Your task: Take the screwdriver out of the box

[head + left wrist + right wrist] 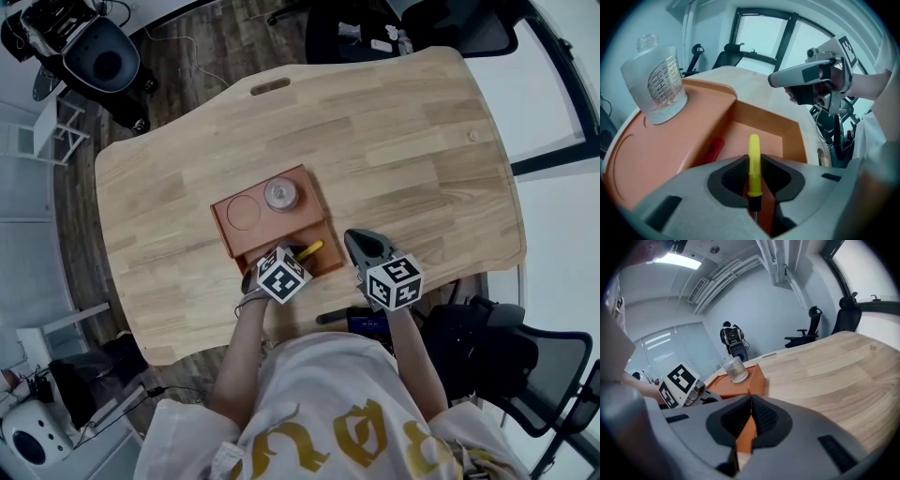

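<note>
An orange box (225, 228) lies on the wooden table (403, 150), near its front edge. My left gripper (302, 255) reaches down into the box's open compartment and is shut on the yellow-handled screwdriver (312, 248). In the left gripper view the pads squeeze the yellow handle (753, 159), which points away over the compartment (754, 133); its dark shaft runs back toward the camera. A red item (714, 149) lies at the compartment's left wall. My right gripper (354, 240) hovers just right of the box, shut and empty, its pads meeting (751, 399).
A ribbed glass jar (281, 194) stands on the box's top beside a round recess (245, 212). Dark gear (370, 323) hangs at the table's front edge. Office chairs (511, 361) stand around the table, one at the far side (412, 23).
</note>
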{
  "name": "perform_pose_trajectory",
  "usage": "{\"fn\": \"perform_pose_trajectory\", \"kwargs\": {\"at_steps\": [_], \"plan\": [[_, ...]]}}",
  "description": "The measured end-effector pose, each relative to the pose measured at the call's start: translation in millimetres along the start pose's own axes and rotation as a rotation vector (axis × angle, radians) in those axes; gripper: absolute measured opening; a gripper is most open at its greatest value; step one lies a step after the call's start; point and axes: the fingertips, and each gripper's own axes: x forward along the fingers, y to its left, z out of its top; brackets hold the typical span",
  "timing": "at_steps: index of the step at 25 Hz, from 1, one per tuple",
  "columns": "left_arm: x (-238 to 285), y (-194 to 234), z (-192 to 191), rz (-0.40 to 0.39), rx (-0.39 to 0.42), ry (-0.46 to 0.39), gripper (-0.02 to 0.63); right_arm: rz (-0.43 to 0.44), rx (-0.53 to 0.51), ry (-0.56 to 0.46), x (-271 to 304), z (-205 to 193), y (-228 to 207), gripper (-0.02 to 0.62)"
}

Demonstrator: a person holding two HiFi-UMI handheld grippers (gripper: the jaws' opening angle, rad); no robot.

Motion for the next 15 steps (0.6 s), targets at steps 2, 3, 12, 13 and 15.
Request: {"fn": "perform_pose_trajectory", "kwargs": {"at_steps": [2, 3, 12, 13, 15], "plan": [[0.5, 0.8, 0.0, -0.018, -0.025, -0.005, 0.083, -0.003, -0.006, 0.000, -1.0, -0.3, 0.1, 0.012], [0.1, 0.8, -0.7, -0.027, -0.042, -0.009, 0.083, -0.005, -0.008, -0.002, -1.6, -0.5, 1.1, 0.012], [-17.8, 7.7, 8.5, 0.027, -0.103, -0.123, 0.080, -0.048, -0.049, -0.043, -6.6, 13.7, 3.3, 0.012], [-20.6, 8.4, 10.3, 0.035, -0.100, -0.144, 0.080, -0.051, -0.054, -0.046, -7.7, 15.0, 4.1, 0.012], [-26.7, 7.5, 13.1, 0.051, -0.078, -0.163, 0.080, -0.058, -0.062, -0.057, -10.8, 18.5, 5.3, 0.012]]}}
